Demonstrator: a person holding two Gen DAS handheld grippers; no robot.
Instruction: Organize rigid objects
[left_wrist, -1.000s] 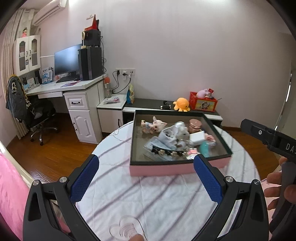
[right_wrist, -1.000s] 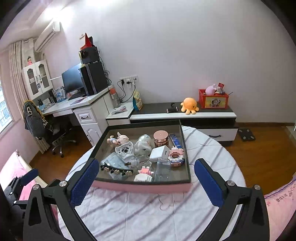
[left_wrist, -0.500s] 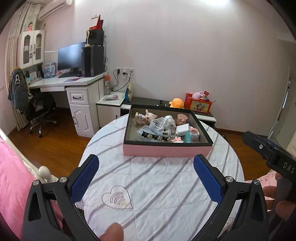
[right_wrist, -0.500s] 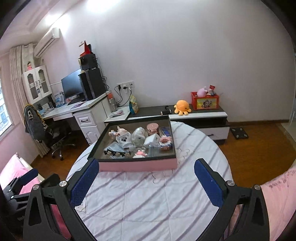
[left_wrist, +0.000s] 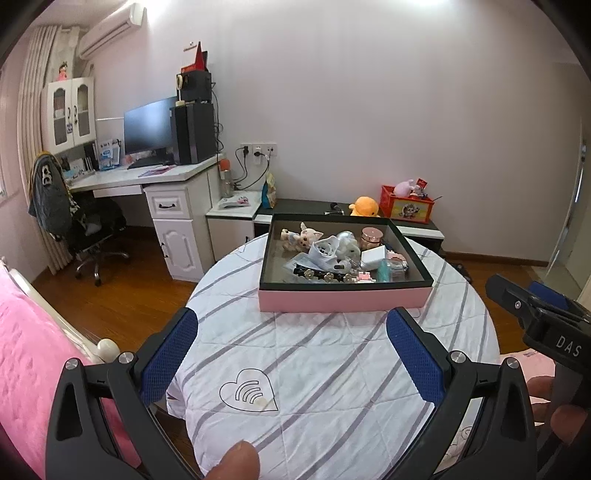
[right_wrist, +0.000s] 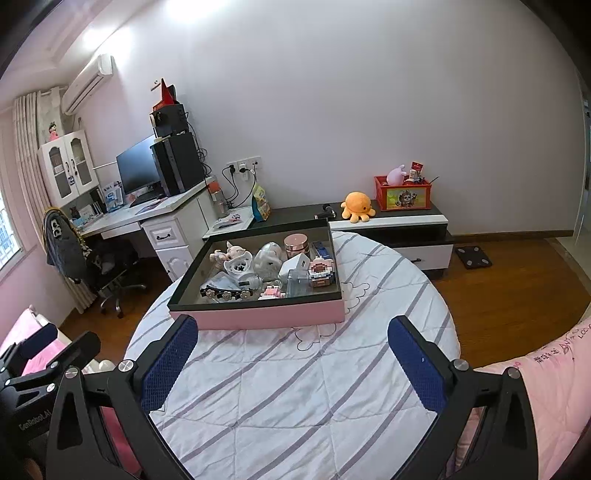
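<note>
Your left gripper (left_wrist: 291, 350) and right gripper (right_wrist: 291, 354) both hang with jaws spread wide and empty above the striped round surface (right_wrist: 295, 387). The pink-walled tray (right_wrist: 258, 317) of small objects sits beyond them, toward its far edge.

Left gripper (left_wrist: 291, 354) and right gripper (right_wrist: 293, 360): jaws spread wide, seemingly empty.

In the pink tray (right_wrist: 258, 319) the small things lie heaped, so several overlap and cannot be told apart. A fingertip (left_wrist: 236, 461) is cut off by the left wrist view's bottom edge. The table (right_wrist: 295, 406) edge nearest the camera is hidden.
</note>
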